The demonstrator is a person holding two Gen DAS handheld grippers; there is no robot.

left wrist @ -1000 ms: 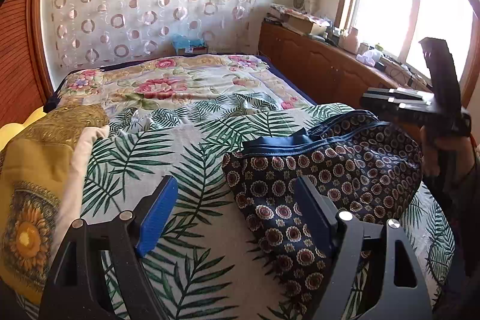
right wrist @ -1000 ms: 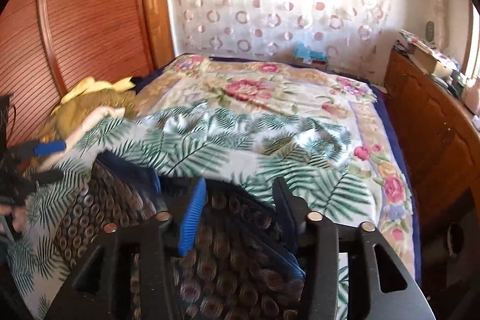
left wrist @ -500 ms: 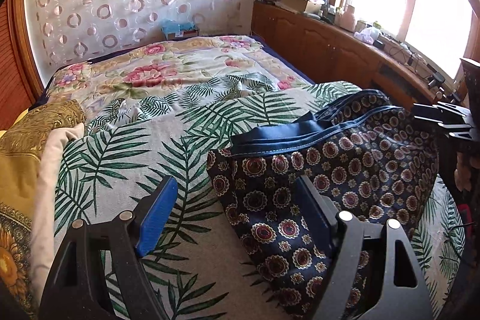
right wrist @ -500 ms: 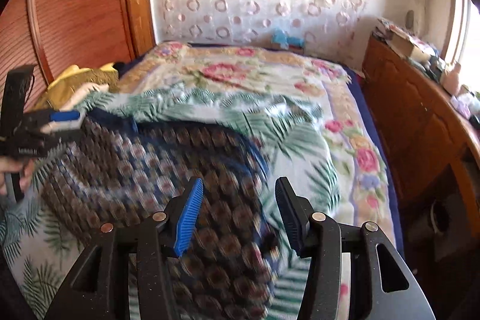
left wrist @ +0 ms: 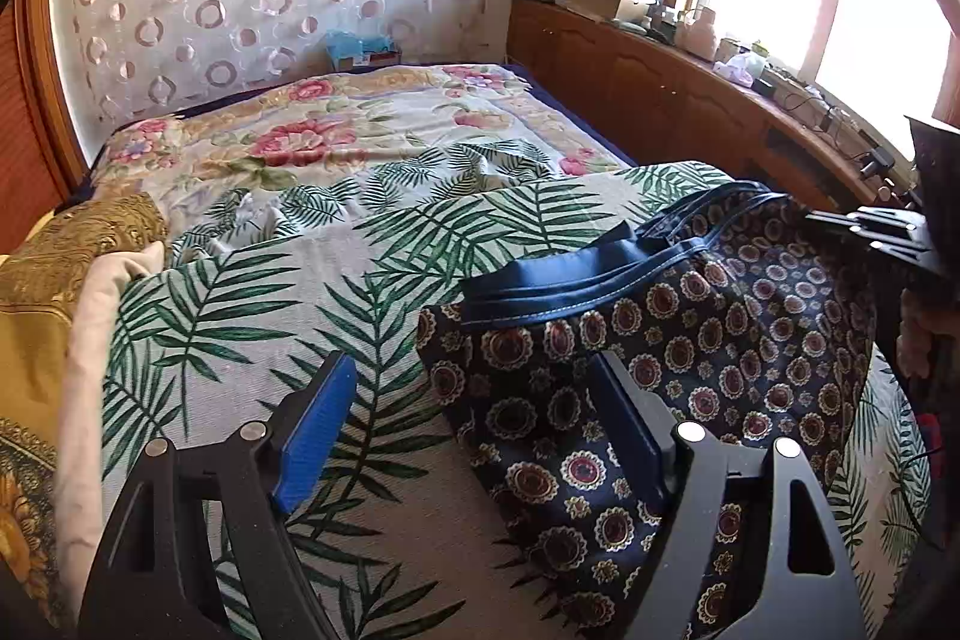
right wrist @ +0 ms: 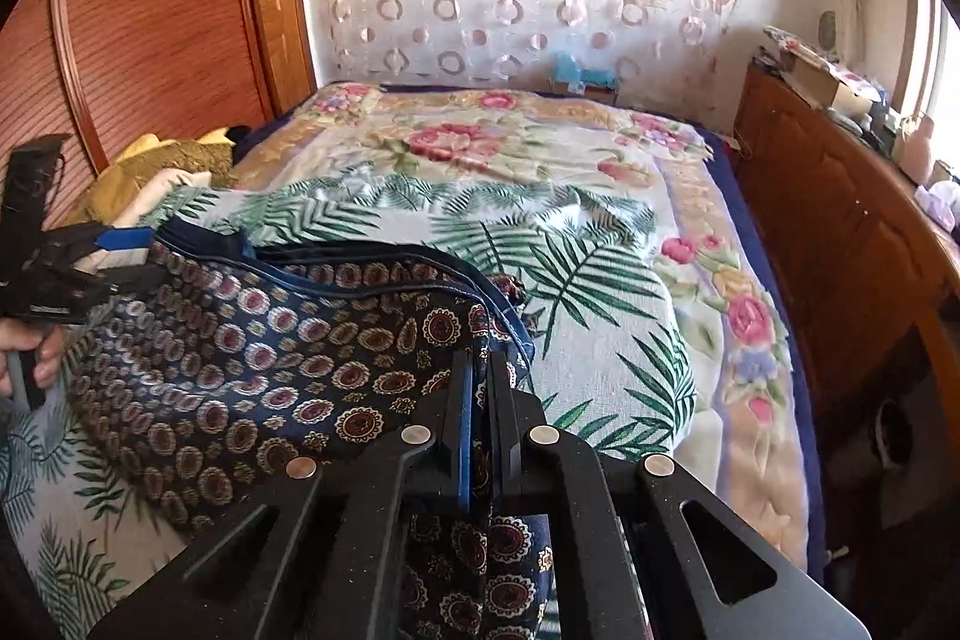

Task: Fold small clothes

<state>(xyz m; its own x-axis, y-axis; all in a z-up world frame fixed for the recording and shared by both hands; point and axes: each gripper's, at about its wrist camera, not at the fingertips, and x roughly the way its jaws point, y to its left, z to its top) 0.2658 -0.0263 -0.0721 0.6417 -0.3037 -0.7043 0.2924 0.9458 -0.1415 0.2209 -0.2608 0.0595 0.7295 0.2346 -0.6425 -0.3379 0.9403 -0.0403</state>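
A dark blue garment (left wrist: 690, 352) with round red-and-cream medallions and a plain blue waistband lies on the palm-leaf bedspread (left wrist: 288, 292). My left gripper (left wrist: 474, 400) is open, its right finger over the garment's left edge, its left finger over bare bedspread. My right gripper (right wrist: 480, 400) is shut on the garment's (right wrist: 288, 352) right edge. In the right wrist view the left gripper (right wrist: 114, 256) sits at the garment's far left corner. In the left wrist view the right gripper (left wrist: 882, 232) holds the far right edge.
A yellow and cream pile of cloth (left wrist: 54, 316) lies on the bed's left side. A floral quilt (left wrist: 336, 130) covers the far bed. A wooden cabinet (left wrist: 690, 106) with clutter runs along the right, under the window. A wooden wardrobe (right wrist: 138, 22) stands left.
My right gripper has closed on the garment's right edge; it was open half a second ago. The garment is now spread wider between the two grippers. My left gripper stays open.
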